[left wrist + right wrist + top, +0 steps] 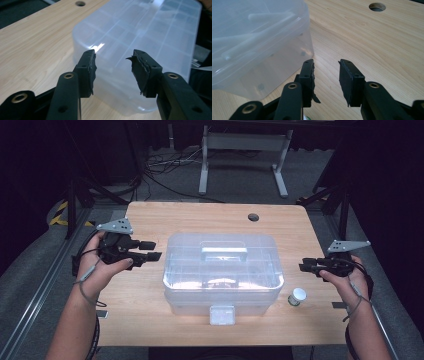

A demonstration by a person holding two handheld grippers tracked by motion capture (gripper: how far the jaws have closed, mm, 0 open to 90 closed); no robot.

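Note:
A clear plastic storage box point(222, 270) with a handle on its lid and a front latch stands in the middle of the wooden table point(150, 217). My left gripper point(152, 251) hovers just left of the box, jaws pointing at its side; in the left gripper view the box point(150, 32) lies beyond my open left gripper point(113, 71), nothing between the pads. My right gripper point(305, 265) is held to the right of the box, a gap away. In the right gripper view my right gripper point(326, 80) is open over bare wood, the box corner point(259, 47) to its left.
A small white-capped jar point(297, 296) stands on the table near the box's front right corner, below my right hand. A round cable hole point(253, 217) sits near the table's far edge. A white table frame point(245, 150) and cables lie on the floor beyond.

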